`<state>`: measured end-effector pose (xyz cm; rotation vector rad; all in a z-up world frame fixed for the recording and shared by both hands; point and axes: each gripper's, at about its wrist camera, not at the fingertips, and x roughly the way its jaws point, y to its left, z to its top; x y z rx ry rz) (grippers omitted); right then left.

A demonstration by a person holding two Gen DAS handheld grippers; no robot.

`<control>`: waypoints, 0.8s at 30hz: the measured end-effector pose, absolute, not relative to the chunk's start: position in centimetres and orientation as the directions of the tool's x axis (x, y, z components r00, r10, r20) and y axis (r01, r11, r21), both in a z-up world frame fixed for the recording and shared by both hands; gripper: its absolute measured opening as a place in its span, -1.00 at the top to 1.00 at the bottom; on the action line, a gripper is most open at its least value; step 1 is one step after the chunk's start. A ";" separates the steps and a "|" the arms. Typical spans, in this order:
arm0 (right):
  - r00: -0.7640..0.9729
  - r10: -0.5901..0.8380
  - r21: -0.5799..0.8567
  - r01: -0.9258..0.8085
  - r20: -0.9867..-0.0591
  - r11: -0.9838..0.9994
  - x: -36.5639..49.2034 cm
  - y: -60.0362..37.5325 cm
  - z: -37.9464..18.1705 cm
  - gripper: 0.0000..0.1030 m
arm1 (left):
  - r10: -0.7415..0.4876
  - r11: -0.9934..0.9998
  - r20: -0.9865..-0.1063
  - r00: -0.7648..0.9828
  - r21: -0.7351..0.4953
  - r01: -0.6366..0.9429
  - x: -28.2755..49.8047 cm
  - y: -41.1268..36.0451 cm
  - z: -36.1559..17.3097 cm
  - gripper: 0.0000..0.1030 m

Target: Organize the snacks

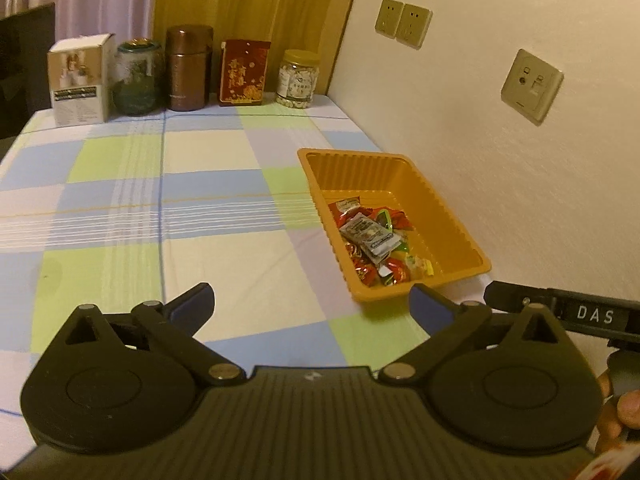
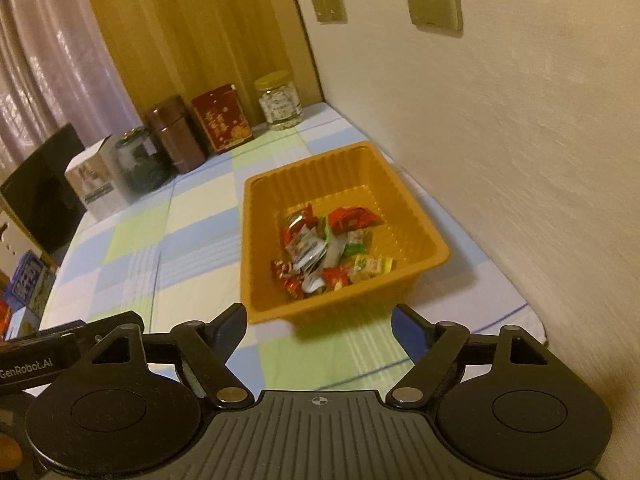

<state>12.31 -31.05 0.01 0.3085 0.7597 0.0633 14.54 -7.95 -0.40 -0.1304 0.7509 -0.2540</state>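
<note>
Fingers (image 1: 192,300) of both grippers are standing wide and empty short of the tray (image 2: 416,216) holding the snacks (image 2: 328,252), seemingly everything collected, so next is probably withdrawing.

Legible: "DAS" on right gripper (image 1: 592,314) body; "GenRobot.AI" on left gripper (image 2: 36,364) body. Red box (image 1: 243,72) gold characters: unreadable.

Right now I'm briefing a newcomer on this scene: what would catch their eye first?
The orange tray by the wall, with bright wrapped snacks heaped in its near half. Then the row of containers along the table's far edge: a white box, a green jar, a brown canister, a red box and a yellow-lidded jar. Both grippers, left and right, sit open and empty in the foreground.
</note>
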 end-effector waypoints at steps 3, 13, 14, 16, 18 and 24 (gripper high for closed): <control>0.726 0.165 0.282 0.043 -0.668 0.958 11.0 -30.1 0.6 -0.56 | -0.255 0.967 -0.655 0.711 -0.190 0.172 12.8 -7.2 0.3 -0.99; 0.741 0.145 0.232 0.015 -0.656 0.973 6.6 -27.6 2.8 -0.57 | -0.209 0.975 -0.648 0.732 -0.198 0.103 8.0 -5.1 2.4 -0.99; 0.743 0.143 0.230 0.015 -0.654 0.973 6.3 -27.4 3.0 -0.57 | -0.208 0.975 -0.646 0.734 -0.198 0.102 7.6 -5.0 2.7 -0.99; 0.750 0.137 0.222 0.013 -0.647 0.975 5.6 -27.1 3.5 -0.57 | -0.201 0.976 -0.642 0.740 -0.192 0.099 6.9 -4.7 3.1 -0.99; 0.754 0.135 0.214 0.008 -0.642 0.977 5.0 -26.8 3.9 -0.57 | -0.196 0.977 -0.637 0.745 -0.193 0.093 6.2 -4.5 3.6 -0.99; 0.764 0.128 0.187 -0.010 -0.632 0.982 3.0 -25.7 4.9 -0.57 | -0.197 0.975 -0.631 0.751 -0.207 0.082 4.6 -3.6 4.4 -0.99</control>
